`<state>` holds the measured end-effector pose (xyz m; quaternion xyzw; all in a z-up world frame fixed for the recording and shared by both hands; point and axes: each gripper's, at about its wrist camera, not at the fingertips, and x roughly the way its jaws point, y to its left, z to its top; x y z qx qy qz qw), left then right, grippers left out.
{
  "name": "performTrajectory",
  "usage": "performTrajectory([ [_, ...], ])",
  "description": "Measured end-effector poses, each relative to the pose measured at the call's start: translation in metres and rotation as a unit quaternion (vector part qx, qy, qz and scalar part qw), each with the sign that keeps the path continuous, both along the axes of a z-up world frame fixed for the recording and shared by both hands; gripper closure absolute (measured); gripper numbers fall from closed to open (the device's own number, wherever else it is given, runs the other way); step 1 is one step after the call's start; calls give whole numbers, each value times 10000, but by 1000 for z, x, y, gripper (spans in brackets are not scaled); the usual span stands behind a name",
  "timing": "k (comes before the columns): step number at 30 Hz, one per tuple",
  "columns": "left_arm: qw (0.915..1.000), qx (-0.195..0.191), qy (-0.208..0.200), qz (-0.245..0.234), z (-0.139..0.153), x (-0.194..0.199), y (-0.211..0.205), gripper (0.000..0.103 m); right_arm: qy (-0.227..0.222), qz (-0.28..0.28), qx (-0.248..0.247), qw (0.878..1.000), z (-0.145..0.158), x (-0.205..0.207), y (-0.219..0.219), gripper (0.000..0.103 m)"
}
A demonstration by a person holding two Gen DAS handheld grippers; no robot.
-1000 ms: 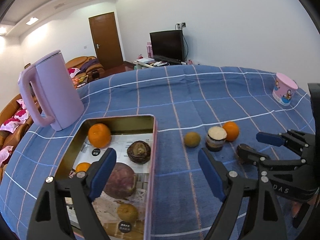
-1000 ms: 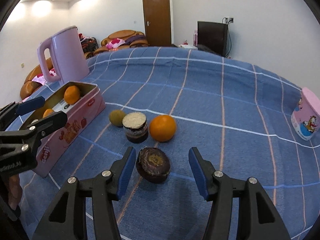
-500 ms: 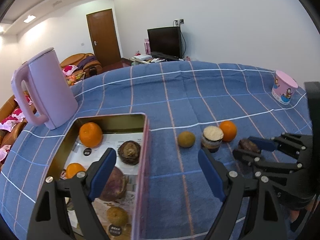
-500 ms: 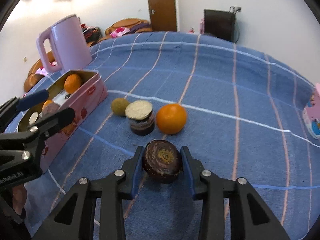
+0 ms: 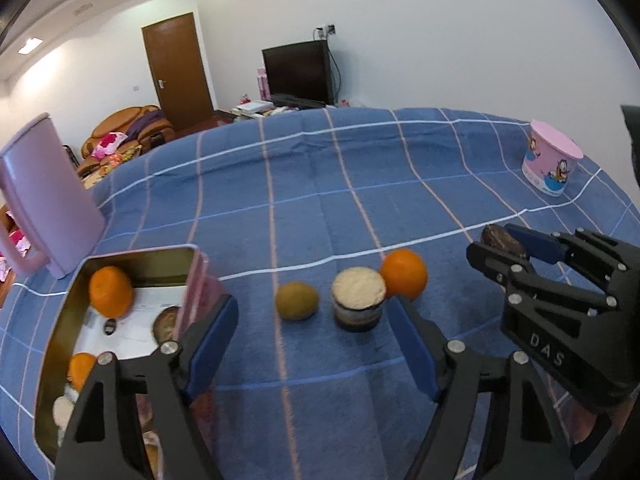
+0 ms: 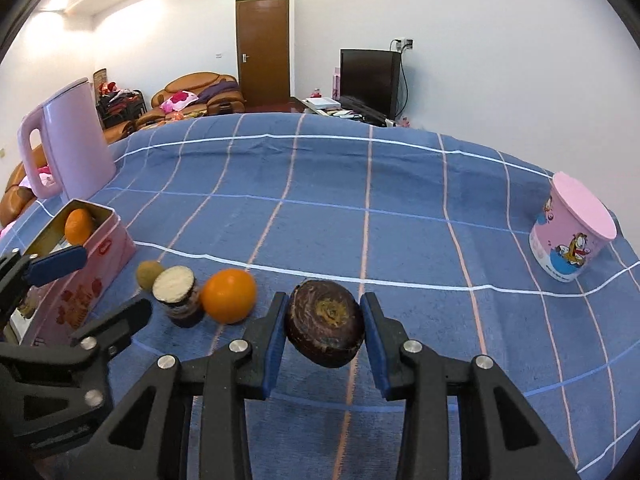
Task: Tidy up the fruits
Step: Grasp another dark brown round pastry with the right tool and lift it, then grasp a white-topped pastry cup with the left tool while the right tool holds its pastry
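right tool lifted dark fruit, tin contents left-view only

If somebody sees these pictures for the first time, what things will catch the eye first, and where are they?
First comes the dark purple fruit, clamped between the blue fingers of the right gripper in the foreground. Left of it on the blue checked cloth sit a bright orange, a cut-topped dark fruit and a small brown fruit in a row. Further left stands the pink tin with an orange inside, and behind it a tall pink kettle.
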<state>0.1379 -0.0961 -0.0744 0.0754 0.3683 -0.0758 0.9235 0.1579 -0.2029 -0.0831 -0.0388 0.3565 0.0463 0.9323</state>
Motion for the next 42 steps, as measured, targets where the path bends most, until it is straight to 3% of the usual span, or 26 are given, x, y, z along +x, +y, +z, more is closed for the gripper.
performTrajectory([
  [7, 10000, 41, 77, -38, -9, 9, -8, 31, -25, -31, 100, 9999, -4, 0, -5, 65],
  [10, 9998, 36, 160, -92, -12, 12, -11, 40, -18, -27, 127, 9999, -4, 0, -6, 65],
  [21, 9998, 74, 139, -84, -16, 20, -16, 42, 27, 22, 90, 10000, -5, 0, -5, 65],
  [24, 9998, -58, 114, -143, -13, 17, -14, 52, 44, 32, 102, 9999, -5, 1, -5, 64],
  [26, 9993, -299, 90, -207, -8, 13, -12, 52, 21, 32, 106, 9999, -4, 1, -5, 64],
  [29, 9997, -110, 53, -208, -10, 13, -16, 52, 15, 37, 98, 9999, -4, 0, -5, 64],
  [34, 9996, -170, 167, -181, -15, 18, -14, 52, -9, 36, 113, 9999, -4, -1, -6, 64],
  [37, 9990, -279, 200, -300, -16, 17, -15, 67, -17, 60, 118, 9999, -4, -2, -5, 64],
  [42, 9988, -334, 197, -315, -15, 16, -14, 68, -68, 86, 153, 9998, -3, -4, -5, 64],
])
